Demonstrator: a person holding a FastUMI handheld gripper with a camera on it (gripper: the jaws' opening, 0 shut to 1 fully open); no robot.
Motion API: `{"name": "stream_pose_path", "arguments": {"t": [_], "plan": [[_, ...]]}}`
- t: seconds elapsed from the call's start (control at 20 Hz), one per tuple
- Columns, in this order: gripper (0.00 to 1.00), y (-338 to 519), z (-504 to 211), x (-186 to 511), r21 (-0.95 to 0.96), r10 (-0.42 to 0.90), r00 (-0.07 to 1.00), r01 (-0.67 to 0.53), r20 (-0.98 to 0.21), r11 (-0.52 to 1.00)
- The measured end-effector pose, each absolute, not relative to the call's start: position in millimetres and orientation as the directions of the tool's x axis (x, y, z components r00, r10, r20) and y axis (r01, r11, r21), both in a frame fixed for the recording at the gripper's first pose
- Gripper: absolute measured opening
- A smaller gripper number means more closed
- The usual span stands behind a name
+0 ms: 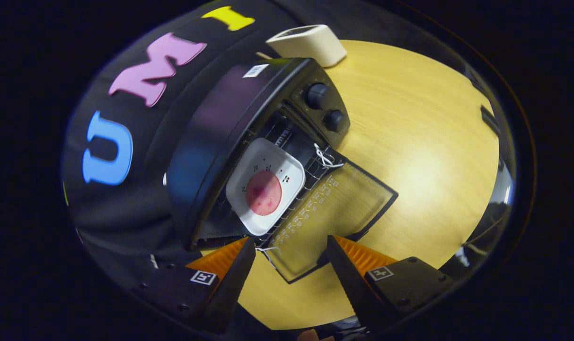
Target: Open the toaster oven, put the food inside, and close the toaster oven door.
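The food (263, 192) sits on its plate (266, 185) inside the oven (230, 128), so the gripper (290, 246), open and empty, must next lift the door (336, 213) shut.

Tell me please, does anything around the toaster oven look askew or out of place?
Nothing stands out. The white plate of food sits flat on the toaster oven rack, the door hangs open, and the open tongs hold nothing.

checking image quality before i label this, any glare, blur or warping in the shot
Gripper view: a bright glare patch washes out the table right of the open door; fisheye bends the oven and table edge; the plate and food are fairly sharp, evenly lit; the open claw, empty, sits dark in the foreground.
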State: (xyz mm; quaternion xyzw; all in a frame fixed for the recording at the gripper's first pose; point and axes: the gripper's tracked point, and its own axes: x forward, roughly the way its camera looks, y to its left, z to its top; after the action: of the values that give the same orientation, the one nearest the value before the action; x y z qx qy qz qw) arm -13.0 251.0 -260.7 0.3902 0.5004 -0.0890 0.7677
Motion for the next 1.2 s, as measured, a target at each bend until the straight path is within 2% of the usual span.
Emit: {"name": "stream_pose_path", "arguments": {"t": [0.1,0.25,0.45,0.6,0.9,1.2], "plan": [[0.99,252,-255,-27,0.468,0.263,0.485,0.369,-0.834,0.803],[0.99,252,-263,-51,0.376,0.265,0.452,0.175,-0.852,0.91],[0.99,255,-292,-90,0.278,0.251,0.343,0.029,-0.905,0.96],[0.99,263,-322,-110,0.242,0.241,0.275,-0.033,-0.931,0.97],[0.99,265,-368,-104,0.138,0.157,0.279,-0.09,-0.947,0.986],[1.0,266,-387,-92,0.098,0.11,0.277,-0.057,-0.954,0.994]]}}
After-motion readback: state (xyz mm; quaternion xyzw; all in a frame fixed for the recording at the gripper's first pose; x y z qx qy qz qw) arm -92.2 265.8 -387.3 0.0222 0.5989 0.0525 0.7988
